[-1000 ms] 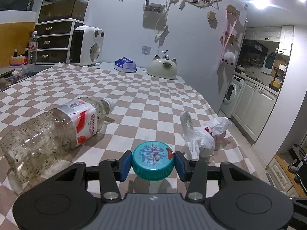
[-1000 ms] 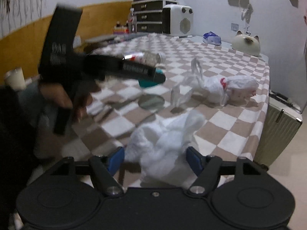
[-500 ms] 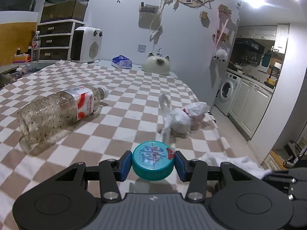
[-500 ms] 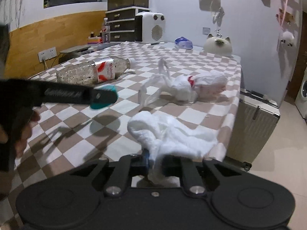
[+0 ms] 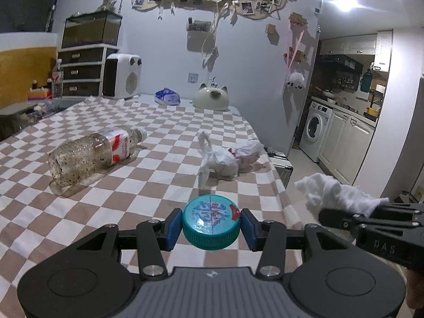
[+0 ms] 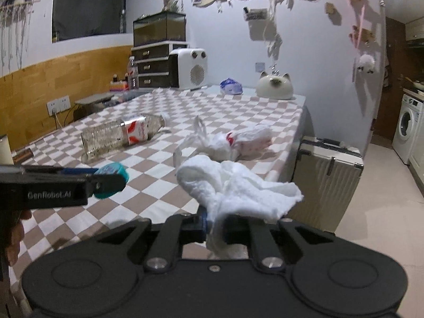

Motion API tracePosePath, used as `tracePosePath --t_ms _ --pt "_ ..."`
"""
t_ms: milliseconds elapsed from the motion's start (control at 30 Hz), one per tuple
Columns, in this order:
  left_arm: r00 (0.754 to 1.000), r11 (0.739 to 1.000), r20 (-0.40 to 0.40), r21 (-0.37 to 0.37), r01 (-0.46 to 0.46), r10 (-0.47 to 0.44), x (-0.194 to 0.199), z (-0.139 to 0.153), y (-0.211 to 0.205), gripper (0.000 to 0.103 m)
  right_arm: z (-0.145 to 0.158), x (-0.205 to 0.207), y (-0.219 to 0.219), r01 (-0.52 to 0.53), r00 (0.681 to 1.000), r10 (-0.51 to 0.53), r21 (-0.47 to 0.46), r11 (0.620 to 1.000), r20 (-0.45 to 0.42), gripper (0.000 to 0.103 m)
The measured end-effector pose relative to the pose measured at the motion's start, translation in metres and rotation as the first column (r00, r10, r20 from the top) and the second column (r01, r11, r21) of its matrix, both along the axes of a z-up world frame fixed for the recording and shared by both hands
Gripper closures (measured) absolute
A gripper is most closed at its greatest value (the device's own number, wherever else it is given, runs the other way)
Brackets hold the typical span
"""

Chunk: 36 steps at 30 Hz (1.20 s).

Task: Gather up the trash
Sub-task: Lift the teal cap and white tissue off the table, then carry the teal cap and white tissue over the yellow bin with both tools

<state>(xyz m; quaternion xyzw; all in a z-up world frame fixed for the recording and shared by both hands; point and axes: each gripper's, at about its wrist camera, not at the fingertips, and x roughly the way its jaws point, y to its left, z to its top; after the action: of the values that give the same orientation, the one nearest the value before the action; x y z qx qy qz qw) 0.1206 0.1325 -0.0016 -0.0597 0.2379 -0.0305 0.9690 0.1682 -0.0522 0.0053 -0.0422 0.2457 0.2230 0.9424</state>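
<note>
A checkered table (image 5: 164, 122) bears a toppled bottle (image 5: 92, 156), knotted plastic bags (image 5: 230, 157), perhaps trash.

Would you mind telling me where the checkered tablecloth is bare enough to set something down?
Bare cloth lies in front of the plastic bottle along the near edge, and behind it toward the white heater and cat-shaped dish. The right edge is crowded: the knotted plastic bag lies there.

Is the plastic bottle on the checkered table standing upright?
No, the plastic bottle lies on its side on the checkered table, its neck pointing toward the far wall.
</note>
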Motion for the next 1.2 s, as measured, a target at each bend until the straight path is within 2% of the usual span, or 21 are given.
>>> tracePosePath --t_ms 333,700,967,1200 --pt "0.997 0.999 0.064 0.025 0.032 -0.033 -0.033 0.019 -0.058 0.054 0.018 -0.038 -0.058 0.074 0.995 -0.076 0.041 0.996 0.057 0.092" --pt "0.986 0.987 0.045 0.029 0.161 -0.162 -0.041 0.008 -0.154 0.054 0.013 -0.072 -0.149 0.207 0.975 -0.211 0.062 0.976 0.068 0.091" --pt "0.966 0.967 0.032 0.010 0.256 -0.256 -0.030 -0.003 -0.221 0.054 0.001 -0.084 -0.208 0.304 0.950 -0.307 0.060 0.951 0.049 0.091" --pt "0.950 0.950 0.005 -0.024 0.312 -0.312 0.001 -0.024 -0.269 0.054 -0.019 -0.078 -0.258 0.396 0.918 -0.397 0.073 0.915 0.004 0.091"
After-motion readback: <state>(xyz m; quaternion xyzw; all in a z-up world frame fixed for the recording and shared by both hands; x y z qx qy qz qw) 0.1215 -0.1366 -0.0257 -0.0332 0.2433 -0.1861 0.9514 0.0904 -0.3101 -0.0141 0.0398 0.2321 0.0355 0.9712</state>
